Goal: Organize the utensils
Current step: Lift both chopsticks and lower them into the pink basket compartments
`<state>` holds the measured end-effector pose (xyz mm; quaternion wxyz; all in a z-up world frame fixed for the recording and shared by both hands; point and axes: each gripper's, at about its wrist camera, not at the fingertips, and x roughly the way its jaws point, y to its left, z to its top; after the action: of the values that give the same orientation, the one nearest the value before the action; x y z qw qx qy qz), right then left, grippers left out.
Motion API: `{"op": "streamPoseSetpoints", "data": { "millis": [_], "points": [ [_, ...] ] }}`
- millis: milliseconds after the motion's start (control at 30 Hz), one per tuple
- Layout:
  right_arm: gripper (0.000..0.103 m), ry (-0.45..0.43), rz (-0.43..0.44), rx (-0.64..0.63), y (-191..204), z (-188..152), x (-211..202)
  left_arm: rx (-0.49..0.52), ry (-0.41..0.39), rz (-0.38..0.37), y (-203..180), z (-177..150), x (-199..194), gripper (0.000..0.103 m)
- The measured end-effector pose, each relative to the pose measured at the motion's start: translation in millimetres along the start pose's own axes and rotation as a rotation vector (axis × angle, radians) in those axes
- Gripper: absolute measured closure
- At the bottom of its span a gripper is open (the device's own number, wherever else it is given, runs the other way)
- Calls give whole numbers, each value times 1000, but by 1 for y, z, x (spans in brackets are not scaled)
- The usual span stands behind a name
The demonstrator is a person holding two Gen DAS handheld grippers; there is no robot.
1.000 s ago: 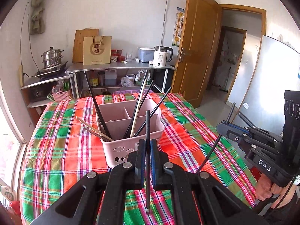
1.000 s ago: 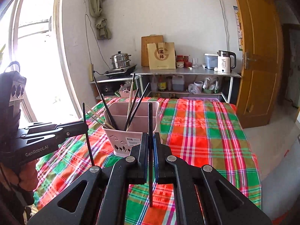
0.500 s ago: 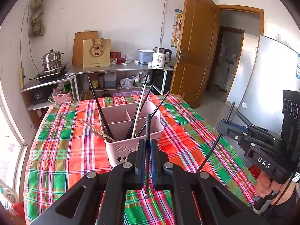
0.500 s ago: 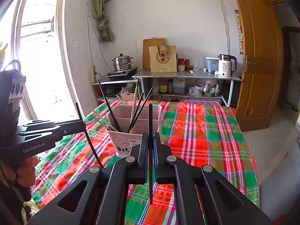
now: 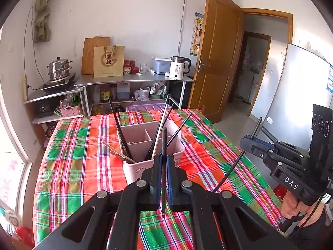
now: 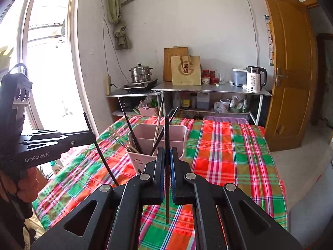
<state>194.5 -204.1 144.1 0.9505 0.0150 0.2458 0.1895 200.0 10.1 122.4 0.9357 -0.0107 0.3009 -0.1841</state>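
Tablecloth (image 5: 83, 166) farther below left gripper (image 5: 164, 179) now

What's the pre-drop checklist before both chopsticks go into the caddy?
1. Left tongs shut on a chopstick: ok.
2. Right tongs shut on a chopstick: ok.
3. Caddy upright on the tablecloth: ok.
4. Free room in a compartment: ok, the far ones look sparsely filled.
5. Held chopsticks clear of those leaning in the caddy: cannot tell.
6. Tongs apart from each other: ok.
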Motion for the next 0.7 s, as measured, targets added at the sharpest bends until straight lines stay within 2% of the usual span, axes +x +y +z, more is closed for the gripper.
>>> {"op": "streamPoseSetpoints", "data": {
  "millis": [267, 700],
  "points": [
    [98, -43, 34, -11, 13, 24, 5, -21, -43, -9, 14, 28, -17, 99],
    [98, -114, 60, -20, 31, 78, 30, -31, -108, 2, 35, 87, -23, 99]
  ]
}}
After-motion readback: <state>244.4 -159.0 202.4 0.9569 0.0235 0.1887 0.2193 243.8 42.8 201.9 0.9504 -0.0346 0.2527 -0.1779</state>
